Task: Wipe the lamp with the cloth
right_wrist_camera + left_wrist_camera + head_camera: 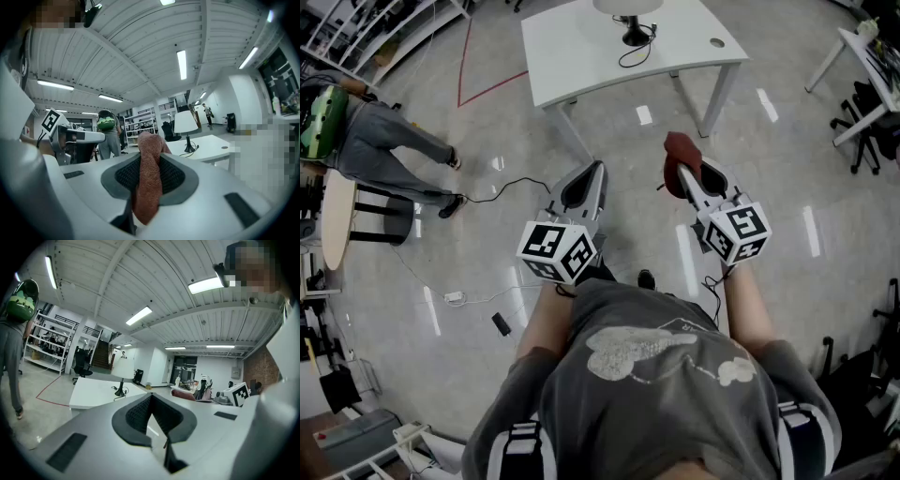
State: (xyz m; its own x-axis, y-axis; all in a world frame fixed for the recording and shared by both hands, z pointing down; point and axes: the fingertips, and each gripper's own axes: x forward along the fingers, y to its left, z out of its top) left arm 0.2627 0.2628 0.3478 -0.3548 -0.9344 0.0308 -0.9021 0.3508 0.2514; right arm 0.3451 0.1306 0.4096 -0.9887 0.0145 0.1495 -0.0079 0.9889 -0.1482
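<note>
The lamp (pixel 630 19), with a white shade and a black base, stands on the white table (pixel 581 56) ahead of me; it also shows in the left gripper view (pixel 122 376) and the right gripper view (pixel 186 124). A reddish-brown cloth (pixel 678 150) sticks out of my right gripper (pixel 682 174), which is shut on it, well short of the table. In the right gripper view the cloth (pixel 150 183) hangs between the pads and over the gripper (pixel 150 143). My left gripper (pixel 597 169) is level with the right one, shut and empty (pixel 151 397).
A person with a green backpack (pixel 323 117) stands at the left beside a round table (pixel 336 220) and a stool. Cables and a power adapter (pixel 455 297) lie on the floor. Another desk (pixel 867 56) and office chairs (pixel 867 127) stand at the right.
</note>
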